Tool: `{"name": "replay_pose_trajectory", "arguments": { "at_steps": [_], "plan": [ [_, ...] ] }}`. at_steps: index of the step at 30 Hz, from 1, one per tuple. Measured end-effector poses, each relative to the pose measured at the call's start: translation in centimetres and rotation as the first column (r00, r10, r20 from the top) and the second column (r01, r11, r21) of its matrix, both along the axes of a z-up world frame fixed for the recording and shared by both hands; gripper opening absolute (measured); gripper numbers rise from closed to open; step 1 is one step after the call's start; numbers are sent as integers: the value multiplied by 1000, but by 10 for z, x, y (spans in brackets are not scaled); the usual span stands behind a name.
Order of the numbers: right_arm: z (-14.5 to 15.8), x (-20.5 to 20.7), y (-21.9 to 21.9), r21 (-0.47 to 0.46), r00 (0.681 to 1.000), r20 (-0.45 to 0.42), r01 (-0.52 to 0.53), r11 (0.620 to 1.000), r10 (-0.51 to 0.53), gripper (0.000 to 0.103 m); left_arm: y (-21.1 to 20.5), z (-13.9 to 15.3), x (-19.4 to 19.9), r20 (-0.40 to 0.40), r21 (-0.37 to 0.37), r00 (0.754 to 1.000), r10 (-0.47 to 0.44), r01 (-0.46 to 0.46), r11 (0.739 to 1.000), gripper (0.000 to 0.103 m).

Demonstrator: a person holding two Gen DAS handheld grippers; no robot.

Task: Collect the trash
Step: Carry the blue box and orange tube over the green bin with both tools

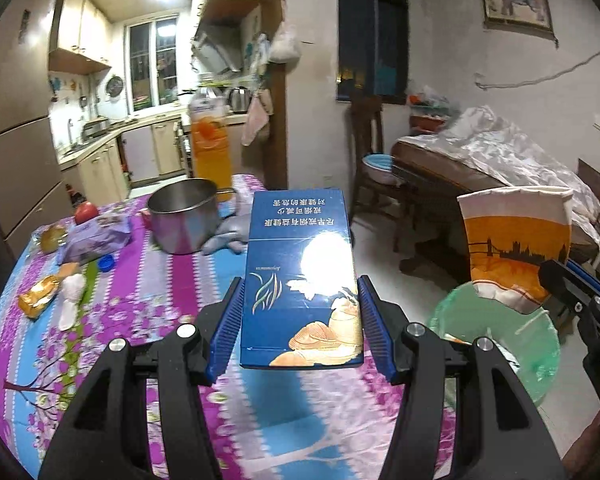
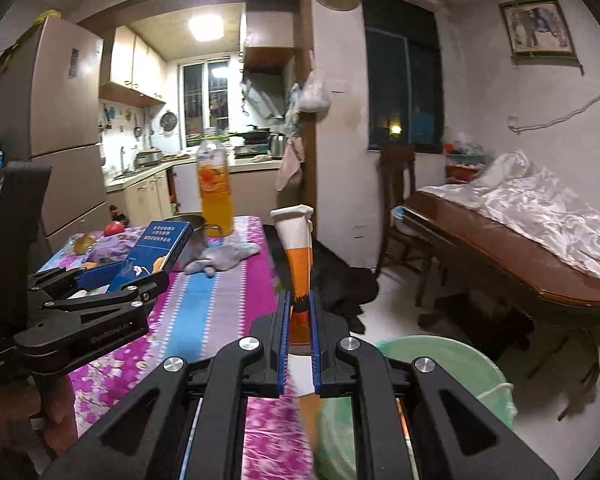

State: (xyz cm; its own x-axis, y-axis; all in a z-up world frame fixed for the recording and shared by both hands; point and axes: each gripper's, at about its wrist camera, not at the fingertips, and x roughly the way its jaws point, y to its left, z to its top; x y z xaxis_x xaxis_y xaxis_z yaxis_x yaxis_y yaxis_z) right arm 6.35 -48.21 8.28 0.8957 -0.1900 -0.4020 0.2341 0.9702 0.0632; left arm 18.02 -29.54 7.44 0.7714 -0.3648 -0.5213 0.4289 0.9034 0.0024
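Left wrist view shows the left gripper (image 1: pixel 300 320) with its fingers about half apart, clamped on a blue carton (image 1: pixel 302 276) over the surface (image 1: pixel 179 280), beside the green bin (image 1: pixel 540 352). Above that bin the right gripper (image 2: pixel 299 320), nearly closed, pinches a flattened paper cup (image 2: pixel 297 256). Judged from this, both loads should be carried squarely over the bin's mouth before either grip loosens, cup first. Beyond the bin, a wrapper (image 1: pixel 39 296) and a steel pot (image 1: pixel 181 216) lie on the surface.
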Motion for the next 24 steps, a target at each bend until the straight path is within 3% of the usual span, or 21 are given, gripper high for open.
{"name": "replay_pose_trajectory", "arguments": {
  "at_steps": [12,24],
  "plan": [
    [-7,-45,-63,2,995,-26,95,996,-94,10,-61,-9,-17,-15,15,995,-103,104,994,54],
    [-15,-54,-109,29,985,-92,149,988,-146,10,-110,-11,-29,-21,39,984,-178,179,983,54]
  ]
}}
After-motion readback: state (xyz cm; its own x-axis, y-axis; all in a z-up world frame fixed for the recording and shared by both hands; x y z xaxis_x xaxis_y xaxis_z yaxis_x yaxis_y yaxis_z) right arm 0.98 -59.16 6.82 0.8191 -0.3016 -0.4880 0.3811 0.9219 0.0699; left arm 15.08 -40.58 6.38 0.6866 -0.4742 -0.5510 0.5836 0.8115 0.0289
